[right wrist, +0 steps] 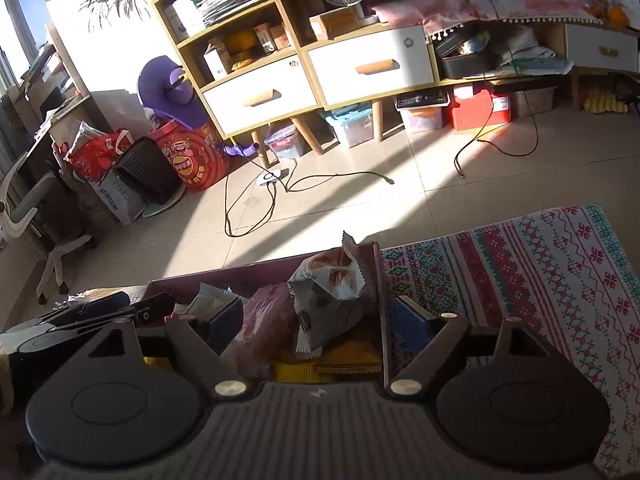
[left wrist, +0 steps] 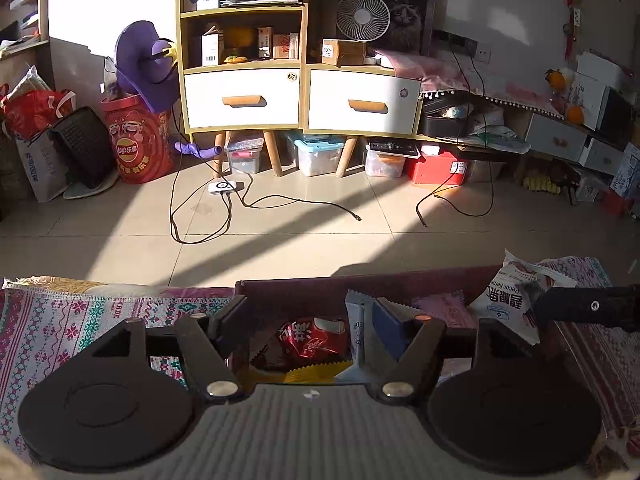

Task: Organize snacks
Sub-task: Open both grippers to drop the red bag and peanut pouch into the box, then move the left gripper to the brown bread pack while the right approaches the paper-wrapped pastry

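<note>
White crinkled pecan-kernel snack packet (right wrist: pixel 326 296) lies upright between the spread, released fingers of the right gripper (right wrist: pixel 320 320), inside the dark maroon box (right wrist: pixel 240 276); left gripper (left wrist: pixel 316 312) open, farther left.

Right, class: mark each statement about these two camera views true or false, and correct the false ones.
1. The snacks sit in a dark box on a patterned cloth. True.
2. A red packet lies in the box. True.
3. Both grippers are shut. False: the left gripper and right gripper are both open.
4. The white fan stands on the floor. False: it stands on top of the cabinet.
</note>
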A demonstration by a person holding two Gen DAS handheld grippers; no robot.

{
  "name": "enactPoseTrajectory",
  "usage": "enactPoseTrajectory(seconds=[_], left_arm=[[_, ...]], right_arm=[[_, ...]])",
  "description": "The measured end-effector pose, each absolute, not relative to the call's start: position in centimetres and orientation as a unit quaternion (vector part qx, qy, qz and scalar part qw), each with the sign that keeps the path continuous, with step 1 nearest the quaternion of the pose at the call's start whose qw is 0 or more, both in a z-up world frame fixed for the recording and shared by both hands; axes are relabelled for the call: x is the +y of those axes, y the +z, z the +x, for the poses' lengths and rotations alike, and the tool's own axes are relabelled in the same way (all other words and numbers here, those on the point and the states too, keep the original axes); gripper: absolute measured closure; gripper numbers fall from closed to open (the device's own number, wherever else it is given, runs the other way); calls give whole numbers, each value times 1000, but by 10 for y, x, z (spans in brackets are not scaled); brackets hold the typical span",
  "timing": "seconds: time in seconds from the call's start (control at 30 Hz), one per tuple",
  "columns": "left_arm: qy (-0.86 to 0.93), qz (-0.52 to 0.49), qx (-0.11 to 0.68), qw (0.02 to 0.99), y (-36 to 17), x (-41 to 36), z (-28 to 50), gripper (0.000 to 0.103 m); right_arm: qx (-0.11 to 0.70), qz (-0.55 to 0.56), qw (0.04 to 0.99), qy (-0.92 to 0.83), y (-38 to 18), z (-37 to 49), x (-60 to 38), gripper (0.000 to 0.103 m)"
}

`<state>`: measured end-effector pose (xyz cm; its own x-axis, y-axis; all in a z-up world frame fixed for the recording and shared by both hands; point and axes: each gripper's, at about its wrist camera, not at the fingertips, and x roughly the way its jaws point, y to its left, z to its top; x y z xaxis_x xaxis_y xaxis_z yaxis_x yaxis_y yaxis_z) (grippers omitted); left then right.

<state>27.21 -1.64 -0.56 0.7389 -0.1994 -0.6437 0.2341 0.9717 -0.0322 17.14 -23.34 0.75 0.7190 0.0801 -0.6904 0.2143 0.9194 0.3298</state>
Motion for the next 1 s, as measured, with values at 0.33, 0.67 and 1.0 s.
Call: enactPoseTrajectory(seconds=[0.33,0.67,1.0], left_arm=[[-131,24,352,926,-2,-5,232,15],[-142,21,361,921,5,8,189,8],[-152,20,372,915,4,14,149,1]], right_arm=[[384,179,905,-39,16,148,-230,20],[386,161,908,-30,29,113,-219,14],[392,140,909,-21,31,79,-209,11]])
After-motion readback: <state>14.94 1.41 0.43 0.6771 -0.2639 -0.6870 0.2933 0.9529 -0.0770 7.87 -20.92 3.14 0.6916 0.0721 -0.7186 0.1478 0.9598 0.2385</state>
